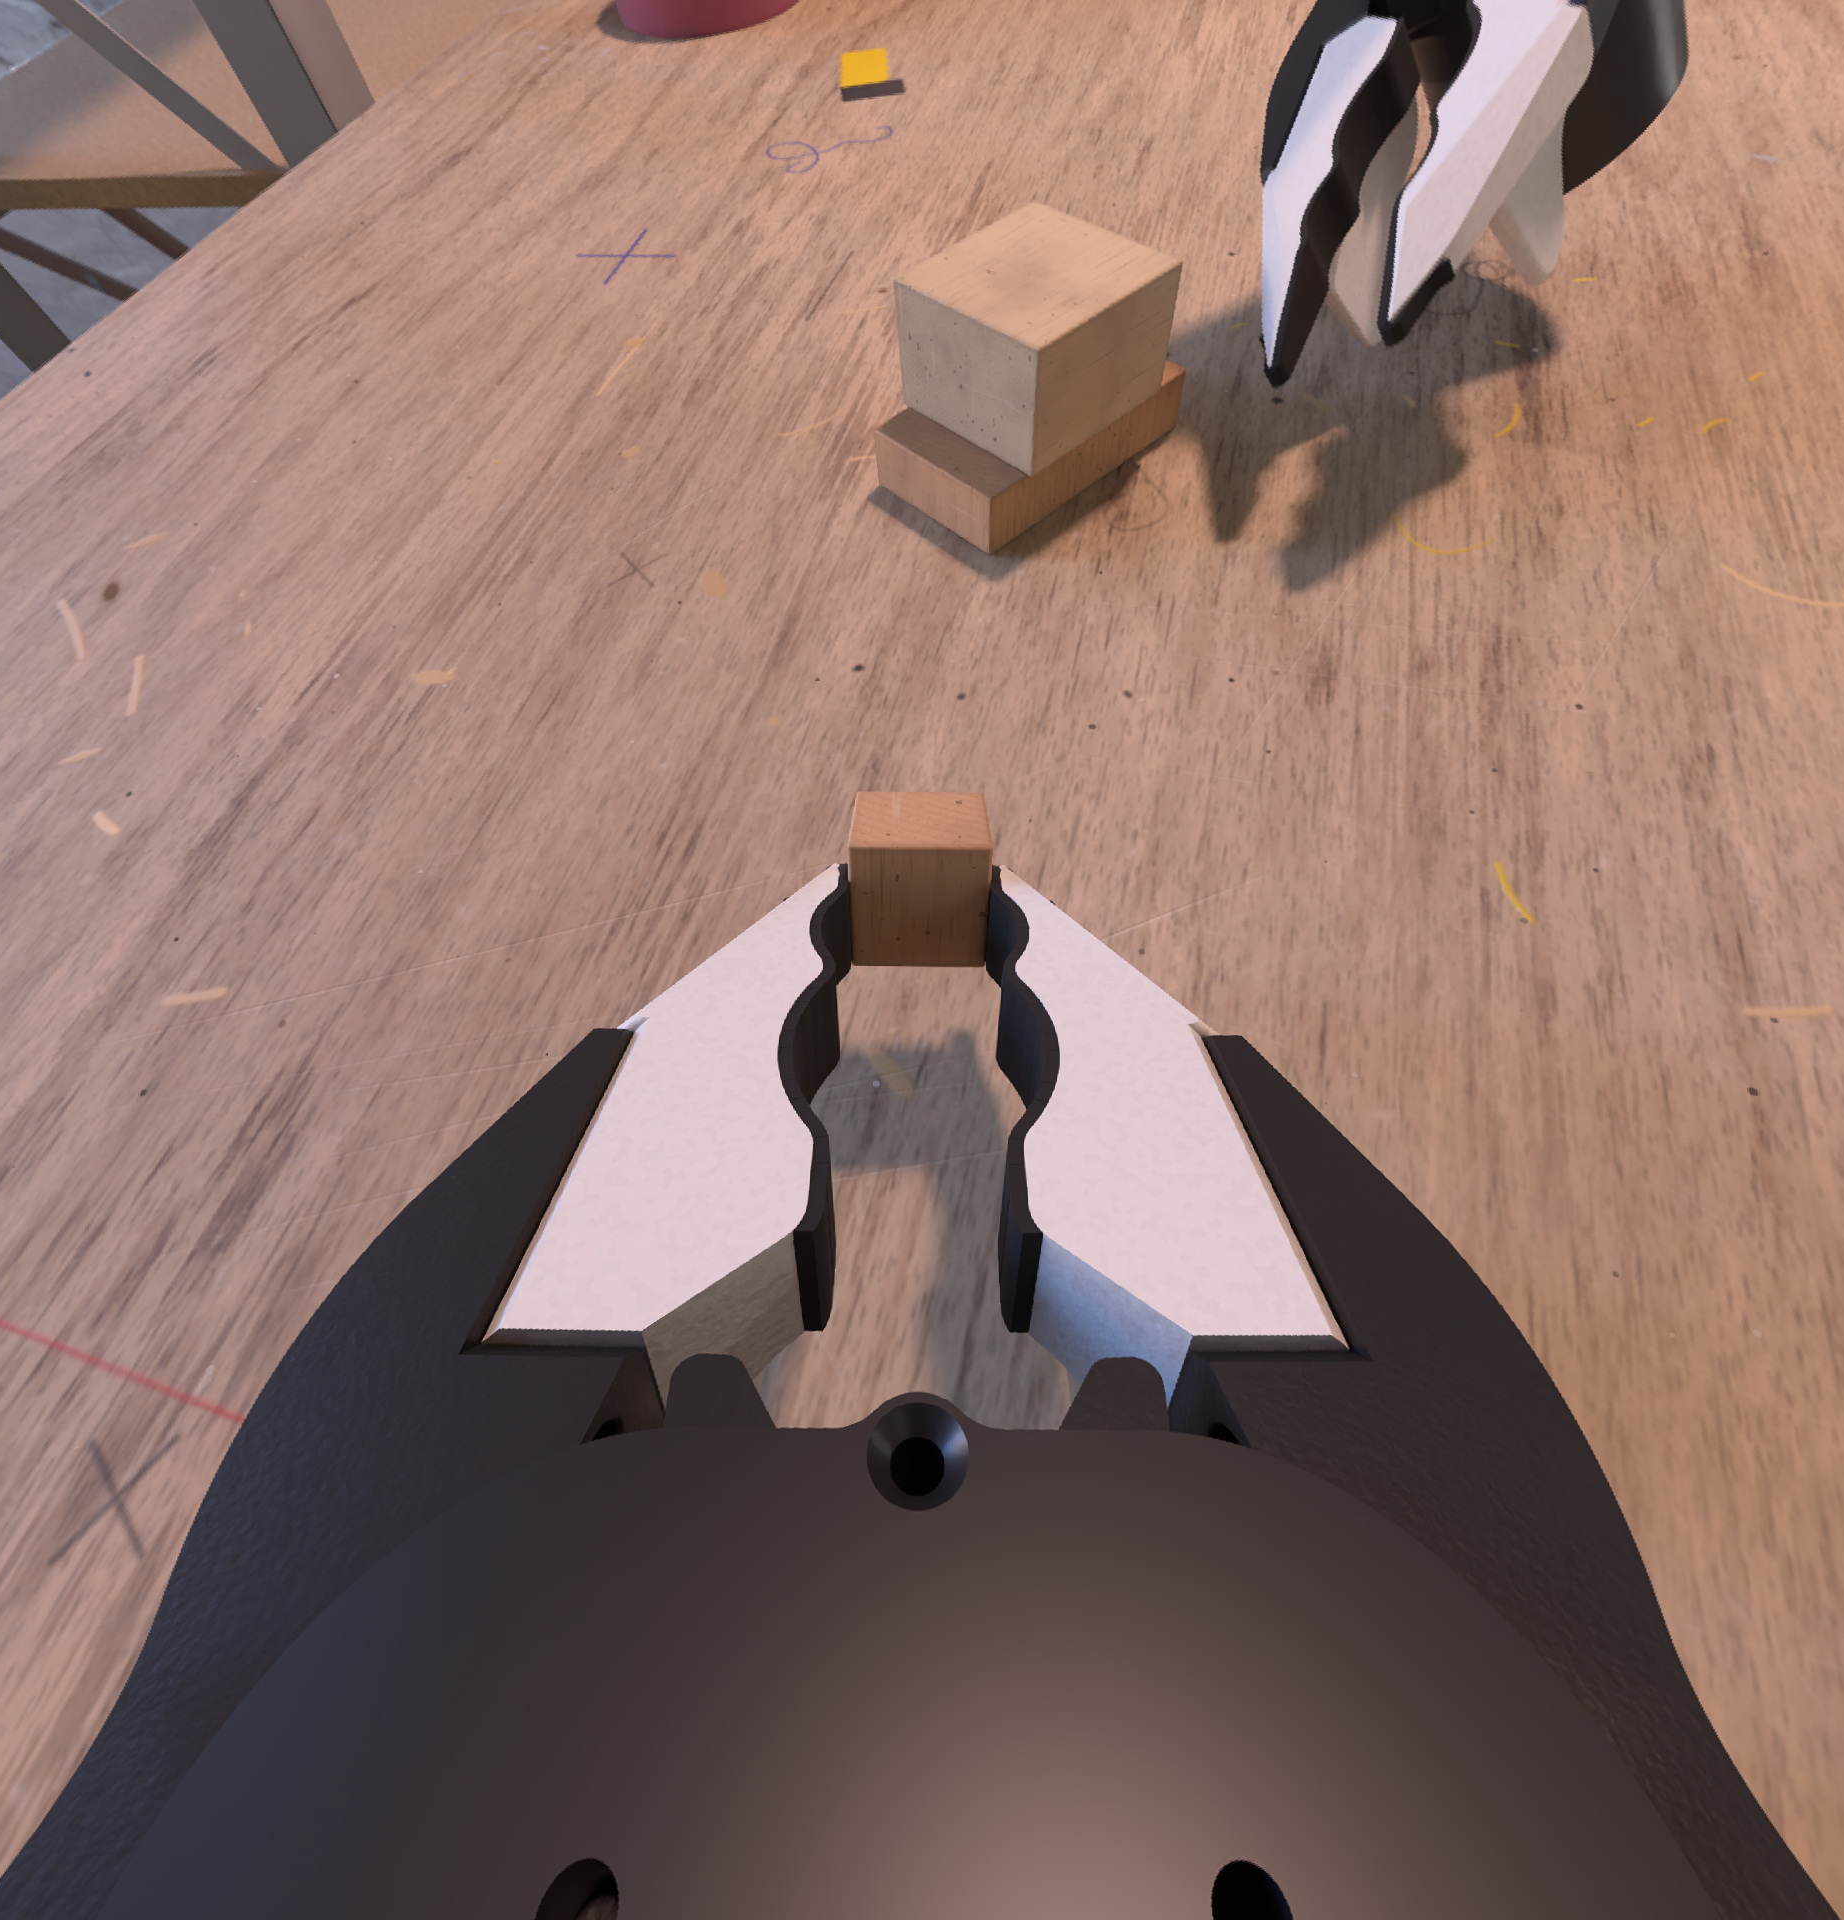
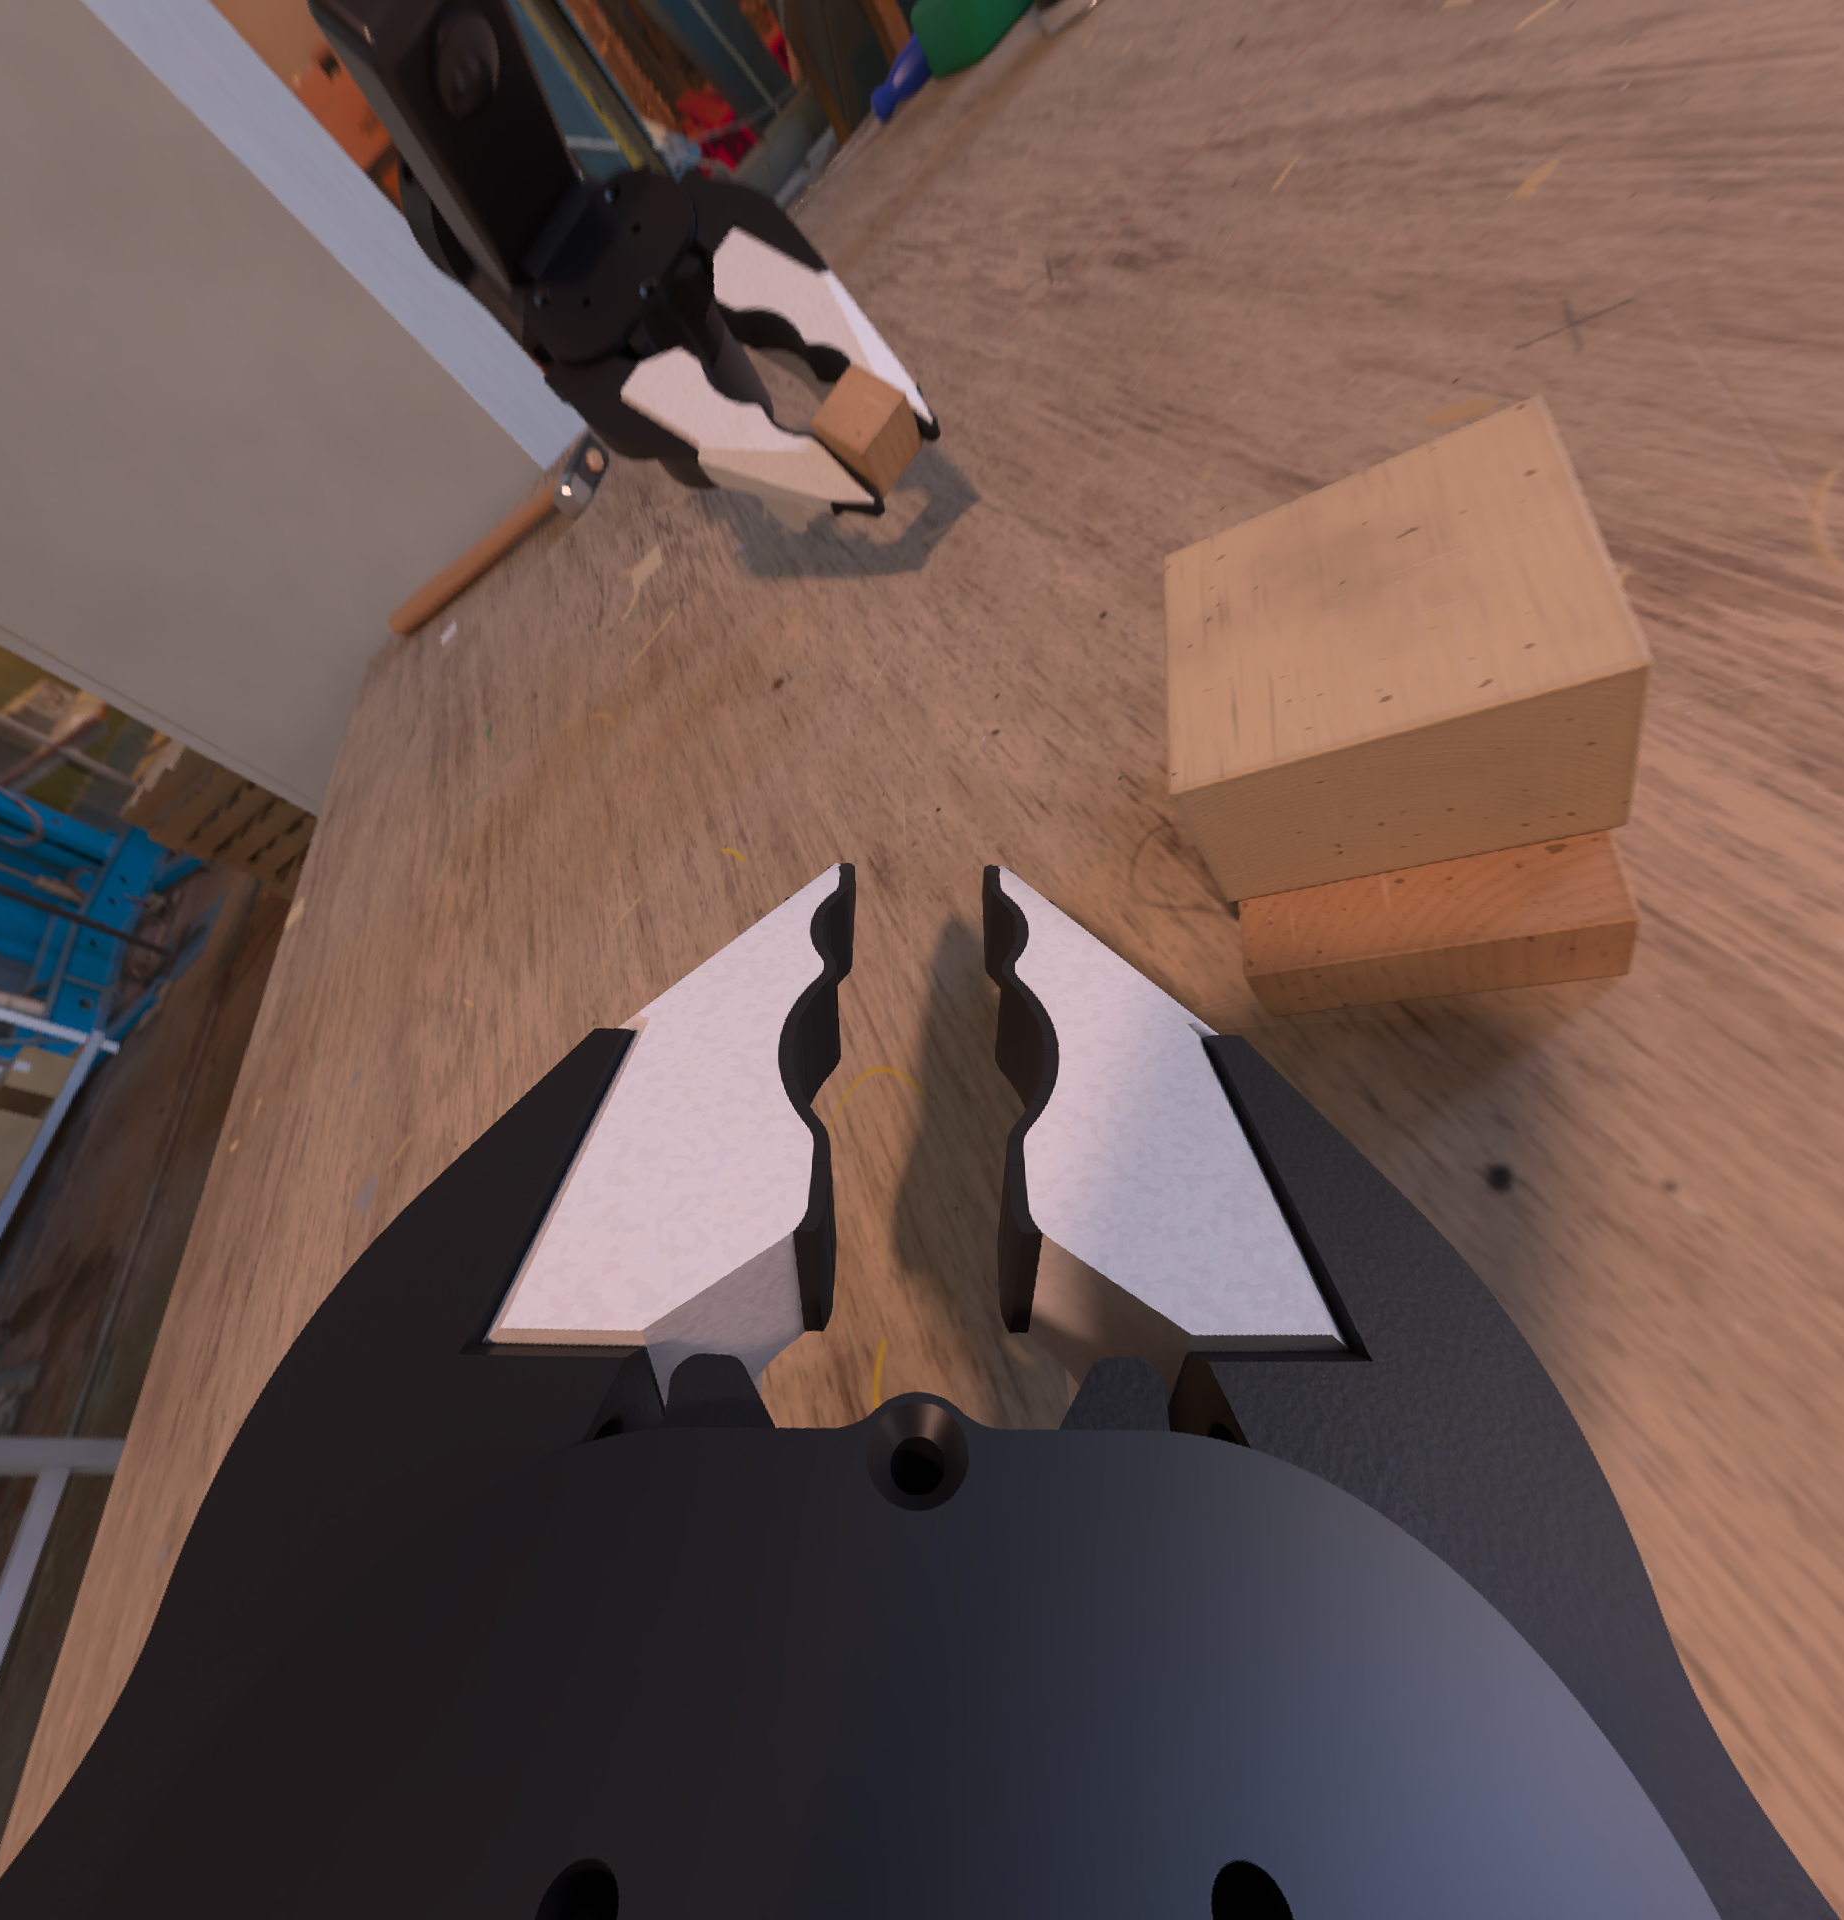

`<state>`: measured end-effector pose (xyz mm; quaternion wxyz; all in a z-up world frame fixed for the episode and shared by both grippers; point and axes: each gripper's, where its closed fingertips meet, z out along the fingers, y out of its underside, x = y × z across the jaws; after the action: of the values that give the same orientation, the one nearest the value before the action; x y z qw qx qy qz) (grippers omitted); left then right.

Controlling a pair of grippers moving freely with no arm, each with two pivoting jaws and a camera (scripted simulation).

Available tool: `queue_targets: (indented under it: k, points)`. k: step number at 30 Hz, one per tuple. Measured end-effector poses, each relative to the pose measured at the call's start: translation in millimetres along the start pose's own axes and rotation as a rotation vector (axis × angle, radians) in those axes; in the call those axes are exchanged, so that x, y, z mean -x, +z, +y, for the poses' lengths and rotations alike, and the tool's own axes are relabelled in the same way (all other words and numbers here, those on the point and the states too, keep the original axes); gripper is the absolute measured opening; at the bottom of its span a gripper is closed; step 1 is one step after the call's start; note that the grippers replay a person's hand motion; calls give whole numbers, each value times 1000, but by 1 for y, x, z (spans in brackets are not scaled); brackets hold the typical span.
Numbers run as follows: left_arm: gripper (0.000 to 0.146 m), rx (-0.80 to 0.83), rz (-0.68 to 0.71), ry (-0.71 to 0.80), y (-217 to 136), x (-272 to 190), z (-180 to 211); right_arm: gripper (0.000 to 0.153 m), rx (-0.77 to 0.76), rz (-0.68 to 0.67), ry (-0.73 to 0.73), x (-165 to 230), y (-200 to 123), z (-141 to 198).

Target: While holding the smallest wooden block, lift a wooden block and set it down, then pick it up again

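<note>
My left gripper (image 1: 919, 883) is shut on the smallest wooden block (image 1: 919, 883), a small brown cube held at the fingertips above the table; it also shows in the right wrist view (image 2: 868, 426). A large pale wooden block (image 1: 1032, 332) rests on a flat brown wooden block (image 1: 1011, 473) ahead; the stack also shows in the right wrist view, with the pale block (image 2: 1406, 644) on top of the brown one (image 2: 1437, 925). My right gripper (image 2: 919, 883) is open and empty, just left of the stack and above the table. It also appears in the left wrist view (image 1: 1344, 332), to the right of the stack.
The wooden table (image 1: 378, 727) bears pen marks and shavings. A yellow and black piece (image 1: 868, 75) and a pink object (image 1: 689, 12) lie far back. A hammer (image 2: 492, 551) lies by a white panel (image 2: 170, 364). The table edge runs along the left (image 2: 222, 1039).
</note>
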<state>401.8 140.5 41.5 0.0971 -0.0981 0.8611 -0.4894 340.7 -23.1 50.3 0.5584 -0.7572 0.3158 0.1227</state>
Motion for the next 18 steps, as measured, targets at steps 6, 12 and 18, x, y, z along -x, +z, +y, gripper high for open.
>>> queue_targets:
  k: [6, 12, 18]
  points:
    - [25, 37, 13, 28, 4, -4, 4, 24, -76, 7, 29, -4, -7, -10]
    - [25, 58, -2, 99, 6, -9, 7, 35, -111, 55, -57, -3, -10, -20]
    - [25, -9, 16, 110, 0, -12, -1, 66, -47, 420, -234, -43, -27, -55]
